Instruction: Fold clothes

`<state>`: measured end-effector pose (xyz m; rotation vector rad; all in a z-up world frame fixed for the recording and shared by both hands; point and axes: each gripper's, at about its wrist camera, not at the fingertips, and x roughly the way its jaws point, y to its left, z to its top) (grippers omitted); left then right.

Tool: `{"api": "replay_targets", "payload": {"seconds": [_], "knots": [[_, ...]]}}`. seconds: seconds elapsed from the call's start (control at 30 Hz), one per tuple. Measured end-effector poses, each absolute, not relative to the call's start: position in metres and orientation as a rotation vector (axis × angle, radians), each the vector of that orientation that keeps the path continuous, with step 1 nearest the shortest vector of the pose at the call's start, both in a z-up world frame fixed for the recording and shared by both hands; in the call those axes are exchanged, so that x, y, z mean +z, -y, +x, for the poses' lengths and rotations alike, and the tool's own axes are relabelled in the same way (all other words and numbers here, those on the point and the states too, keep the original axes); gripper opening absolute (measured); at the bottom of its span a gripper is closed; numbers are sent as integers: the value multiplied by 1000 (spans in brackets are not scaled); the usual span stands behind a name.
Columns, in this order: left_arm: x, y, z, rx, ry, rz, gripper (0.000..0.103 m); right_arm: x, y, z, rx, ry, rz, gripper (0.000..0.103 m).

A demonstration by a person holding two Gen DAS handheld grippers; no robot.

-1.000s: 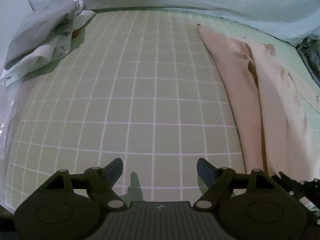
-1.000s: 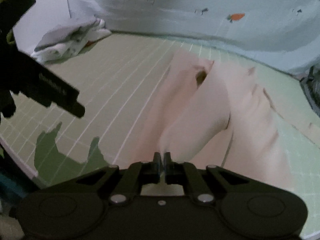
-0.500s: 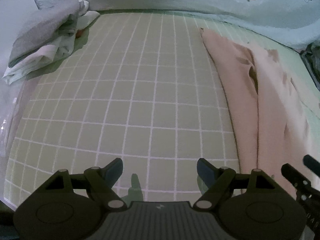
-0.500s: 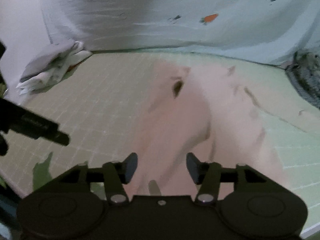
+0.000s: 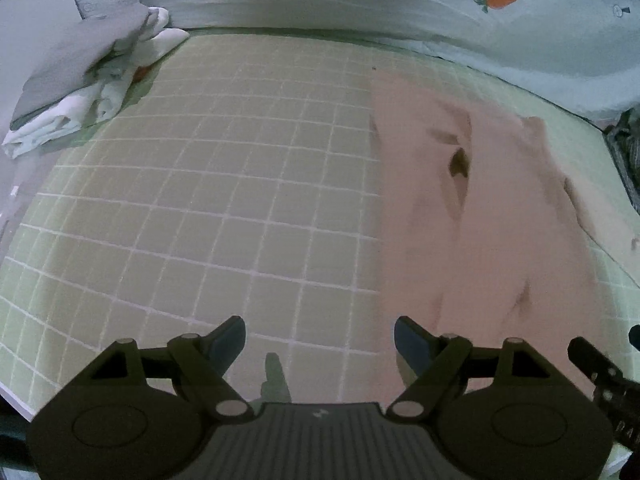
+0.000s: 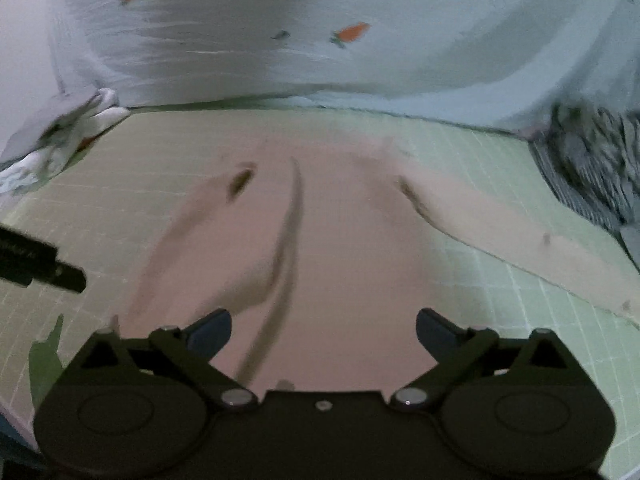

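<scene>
A pale pink garment (image 5: 492,216) lies spread on the green gridded mat (image 5: 224,184), filling the right half of the left wrist view. My left gripper (image 5: 320,340) is open above the mat at the garment's near left edge, nothing between its fingers. In the right wrist view the same pink garment (image 6: 320,248) lies flat ahead, with a long crease down its middle and a sleeve running off to the right. My right gripper (image 6: 324,328) is open over the near part of the cloth, holding nothing. Part of the left gripper's body (image 6: 36,260) shows at the left edge.
A heap of grey and white folded clothes (image 5: 84,76) sits at the mat's far left corner. A light blue sheet with carrot prints (image 5: 400,4) rises behind the mat. A dark striped cloth (image 6: 592,172) lies at the far right. The mat's near edge (image 5: 12,392) is close below.
My right gripper was shut on a lifted fold of the pink garment; it has opened and the cloth now lies flat. The left gripper has shifted right, toward the garment's edge.
</scene>
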<state>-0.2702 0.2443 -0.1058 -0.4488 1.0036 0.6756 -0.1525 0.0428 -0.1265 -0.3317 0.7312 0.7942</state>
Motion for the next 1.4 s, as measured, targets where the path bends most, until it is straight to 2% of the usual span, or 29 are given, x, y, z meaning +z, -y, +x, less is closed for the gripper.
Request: {"api": "replay_targets", "payload": {"seconds": [0.17,0.33,0.4,0.47,0.53,0.73,0.77,0.8,1.1,1.17,1.23,1.4], "knots": [[-101,-247,-246,641,-1019,-395,82,-137,-40,-116,708,-852,-196,97],[-94,-266,-214,576,-995,-359,80,-157,-39,-73,654,-1098,198,92],[-92,-274,-198,544,-984,-340,78,-167,-38,-56,630,-1194,370,84],[-91,-282,-181,506,-977,-329,75,-176,-38,-39,602,-1286,544,70],[-93,-291,-163,451,-969,-332,68,-186,-38,-23,569,-1372,721,60],[-105,-321,-108,288,-980,-415,49,-205,-50,-14,556,-1484,822,31],[-108,-324,-102,268,-991,-445,49,-208,-51,-13,554,-1500,833,22],[-112,-326,-98,251,-999,-464,49,-211,-53,-13,552,-1516,843,20],[-135,-337,-93,178,-1036,-704,48,-234,-65,-8,535,-1651,931,18],[-137,-338,-92,178,-1035,-712,42,-236,-66,-7,538,-1662,941,18],[-138,-339,-91,178,-1034,-720,31,-236,-67,-7,539,-1670,951,18],[-141,-342,-88,178,-1032,-741,19,-240,-67,-2,537,-1681,979,18]]}}
